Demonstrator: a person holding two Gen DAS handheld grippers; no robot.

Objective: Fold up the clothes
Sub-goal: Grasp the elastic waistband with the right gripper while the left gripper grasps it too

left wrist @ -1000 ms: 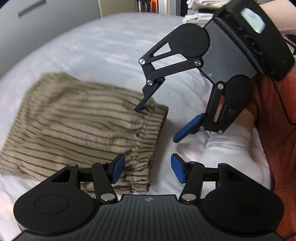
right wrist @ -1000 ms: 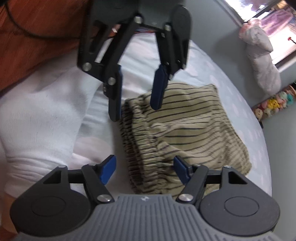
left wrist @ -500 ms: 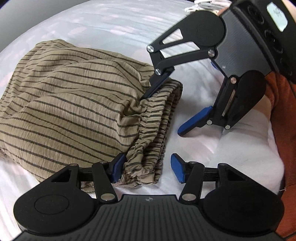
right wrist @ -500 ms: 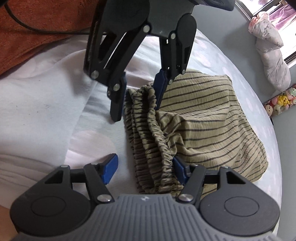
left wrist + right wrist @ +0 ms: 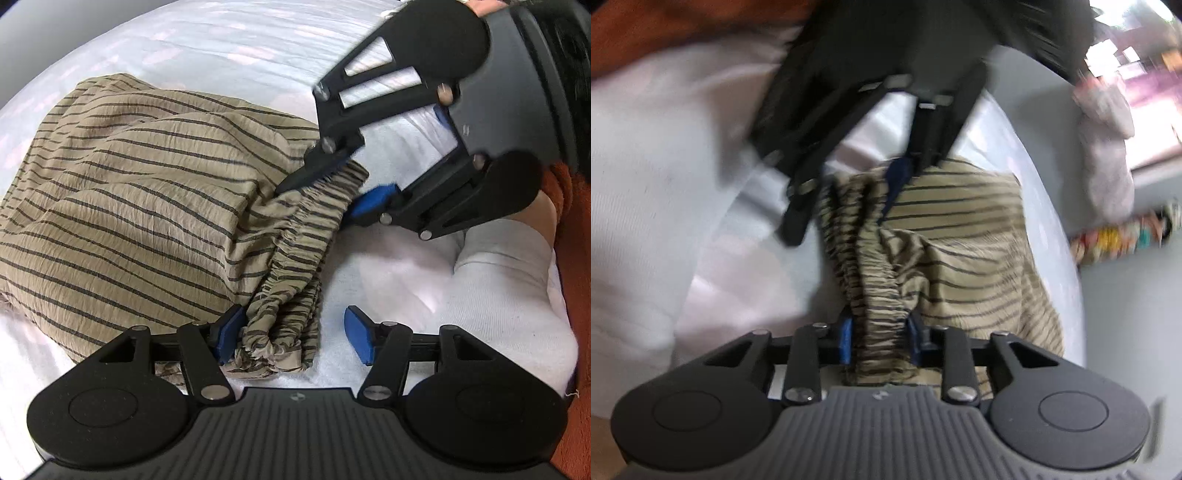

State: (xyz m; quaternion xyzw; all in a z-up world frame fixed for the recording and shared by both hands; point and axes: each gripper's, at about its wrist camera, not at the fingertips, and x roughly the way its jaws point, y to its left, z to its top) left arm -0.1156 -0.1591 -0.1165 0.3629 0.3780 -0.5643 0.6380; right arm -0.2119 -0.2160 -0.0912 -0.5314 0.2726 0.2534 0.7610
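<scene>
Right gripper point(image 5: 877, 341) has clamped the striped shorts' point(image 5: 140, 206) elastic waistband point(image 5: 291, 291); left gripper point(image 5: 291, 334) gapes around it, ungripped. Shorts lie part-folded on the bed point(image 5: 207, 48), more folding left, I'd guess.

A bedroom at home, by the look of it: a bed point(image 5: 229, 48) under a pale sheet fills the view. At 2 o'clock in the right wrist view, a window point(image 5: 1137, 74) lets daylight in, with a blurred row of small colourful toys point(image 5: 1123, 240) at 3 o'clock.
</scene>
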